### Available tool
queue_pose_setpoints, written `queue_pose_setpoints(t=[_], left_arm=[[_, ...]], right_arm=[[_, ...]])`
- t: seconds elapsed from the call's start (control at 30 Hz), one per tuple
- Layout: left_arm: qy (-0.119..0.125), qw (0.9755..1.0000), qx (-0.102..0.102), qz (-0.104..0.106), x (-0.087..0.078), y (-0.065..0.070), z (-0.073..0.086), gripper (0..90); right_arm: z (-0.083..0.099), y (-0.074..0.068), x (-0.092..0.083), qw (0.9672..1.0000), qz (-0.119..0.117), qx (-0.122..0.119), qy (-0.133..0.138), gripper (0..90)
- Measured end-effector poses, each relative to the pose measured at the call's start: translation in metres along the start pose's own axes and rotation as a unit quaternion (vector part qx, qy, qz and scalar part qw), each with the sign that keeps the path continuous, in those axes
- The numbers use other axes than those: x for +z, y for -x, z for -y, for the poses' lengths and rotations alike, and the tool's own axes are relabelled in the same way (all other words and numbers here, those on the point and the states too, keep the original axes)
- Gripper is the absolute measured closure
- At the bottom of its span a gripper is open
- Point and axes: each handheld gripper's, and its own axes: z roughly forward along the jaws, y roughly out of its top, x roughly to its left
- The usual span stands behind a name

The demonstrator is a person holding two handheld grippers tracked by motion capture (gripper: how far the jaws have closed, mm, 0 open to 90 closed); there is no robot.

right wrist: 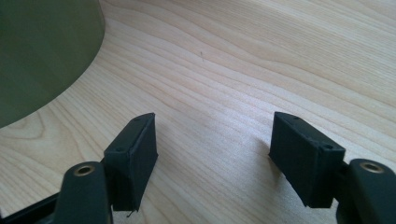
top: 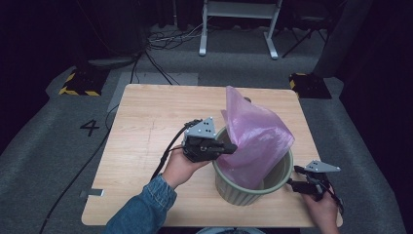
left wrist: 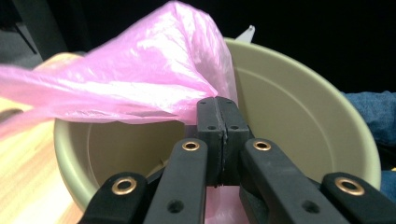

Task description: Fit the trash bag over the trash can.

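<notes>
Pinching a fold of the pink plastic bag (top: 255,136), the left gripper (top: 229,147) sits at the near-left rim of the green bin (top: 253,192), its two jaws pressed together on the thin film. In the left gripper view the black pads meet flat against each other with the bag (left wrist: 140,79) caught between them, and the plastic billows up and away to the left above the bin's pale inner wall (left wrist: 299,116). The person's left hand (top: 182,165) wraps the gripper body from behind, a denim sleeve (top: 143,209) trailing toward the table's near edge.

Most of the bag stands loosely upright, its lower part inside the bin and its upper part rising in a crumpled peak above the far rim. The bin stands on the wooden table (top: 146,126), toward the near right part of the top.

The right gripper (top: 292,176) rests low beside the bin's right side, close to it but not touching the bag, held by the right hand (top: 321,209) at the table's near right corner. Its jaws stand wide apart with nothing between them; the right gripper view looks past both pads (right wrist: 135,154) onto bare wood grain (right wrist: 233,70), with the bin's dark green wall (right wrist: 42,51) curving at the upper left.
</notes>
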Motion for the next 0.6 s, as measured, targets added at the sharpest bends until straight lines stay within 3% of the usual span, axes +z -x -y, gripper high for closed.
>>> queue_pose_setpoints(t=[0.1,0.2,0.37,0.47,0.6], left_arm=[[-0.018,0.9996,-0.022,0.005,0.002,-0.006,0.004,89.3],[-0.037,0.999,-0.024,0.005,0.005,-0.007,0.007,89.2],[-0.046,0.9988,-0.018,0.006,0.007,-0.006,0.009,88.9],[-0.048,0.9988,-0.006,-0.01,0.006,-0.002,0.009,87.5],[-0.056,0.9981,0.011,-0.022,0.009,0.003,0.008,80.6]], right_arm=[[0.0,0.0,0.0,1.0,0.0,0.0,0.0,31.9],[0.0,0.0,0.0,1.0,0.0,0.0,0.0,31.9],[0.0,0.0,0.0,1.0,0.0,0.0,0.0,31.9],[0.0,0.001,0.0,1.0,-0.002,0.001,0.0,33.1],[0.001,0.001,-0.002,1.0,-0.006,0.0,0.005,42.0]])
